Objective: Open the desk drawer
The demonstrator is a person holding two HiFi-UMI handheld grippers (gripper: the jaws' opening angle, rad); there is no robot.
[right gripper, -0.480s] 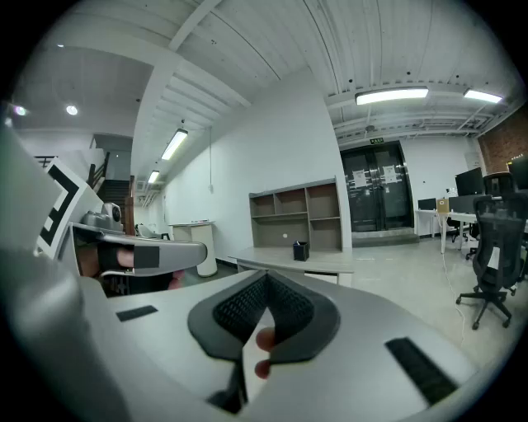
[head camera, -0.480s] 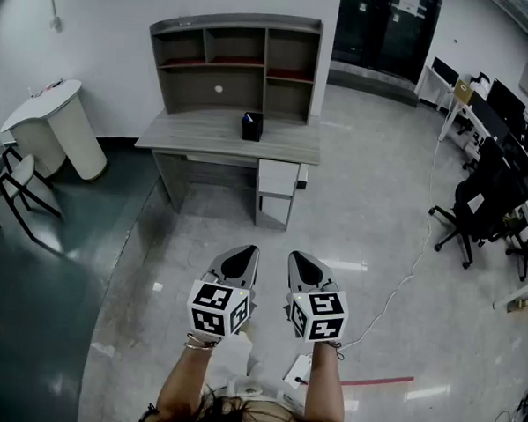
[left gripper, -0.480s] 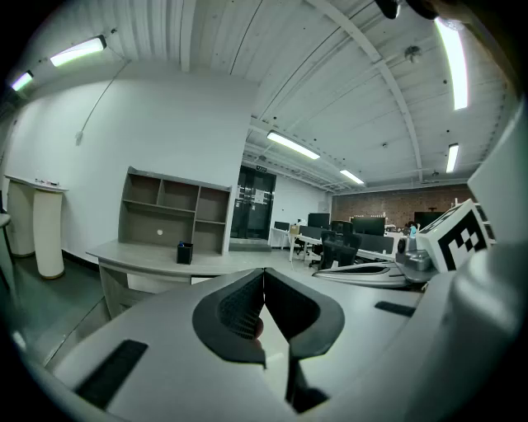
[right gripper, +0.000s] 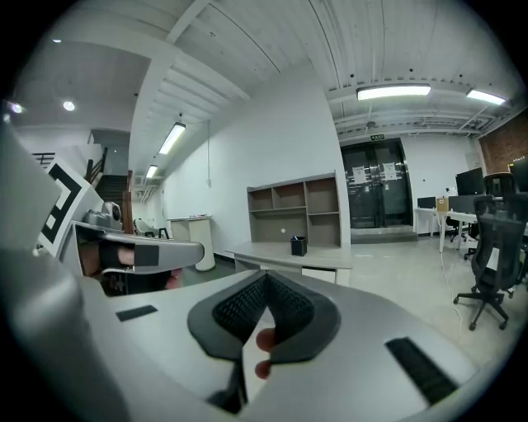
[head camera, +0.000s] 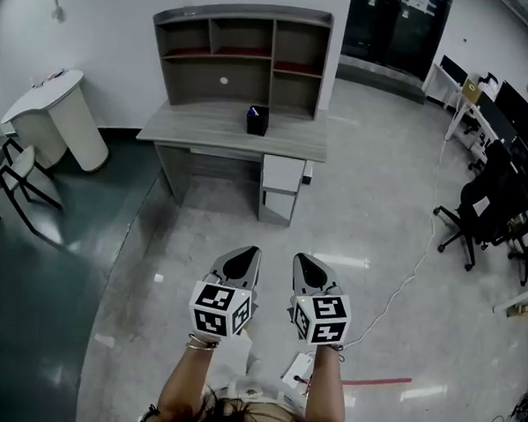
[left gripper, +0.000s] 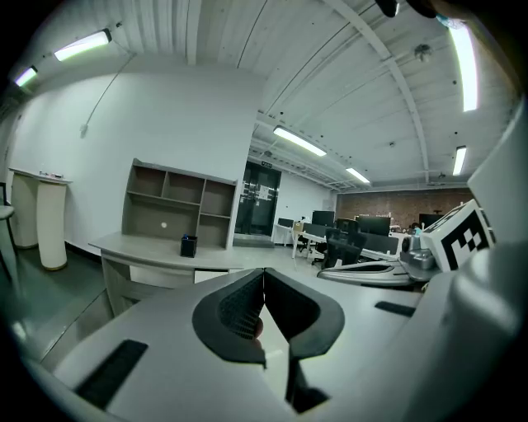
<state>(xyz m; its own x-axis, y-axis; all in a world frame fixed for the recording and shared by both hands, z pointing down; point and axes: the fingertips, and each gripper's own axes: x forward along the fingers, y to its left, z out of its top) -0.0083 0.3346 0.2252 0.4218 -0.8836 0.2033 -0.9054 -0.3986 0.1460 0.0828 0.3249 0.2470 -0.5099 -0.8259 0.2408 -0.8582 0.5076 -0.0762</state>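
Observation:
A grey desk (head camera: 224, 129) with a shelf hutch stands against the far wall. Its white drawer unit (head camera: 283, 173) sits under the right end, drawer fronts flush. The desk (left gripper: 157, 249) also shows far ahead in the left gripper view, and the desk (right gripper: 289, 255) in the right gripper view. My left gripper (head camera: 241, 259) and right gripper (head camera: 307, 267) hover side by side over the floor, well short of the desk. Both are shut with nothing between the jaws. In its own view the left gripper (left gripper: 264, 280) has its pads together; so does the right gripper (right gripper: 266, 287).
A small black box (head camera: 257, 120) stands on the desktop. A white round stand (head camera: 61, 116) and a chair (head camera: 18, 180) are at the left. Office chairs (head camera: 489, 209) and desks line the right side. A white cable (head camera: 411, 275) runs across the shiny floor.
The desk sits slightly higher and further right in the head view, so the view has shifted a little. Both grippers stay shut and side by side.

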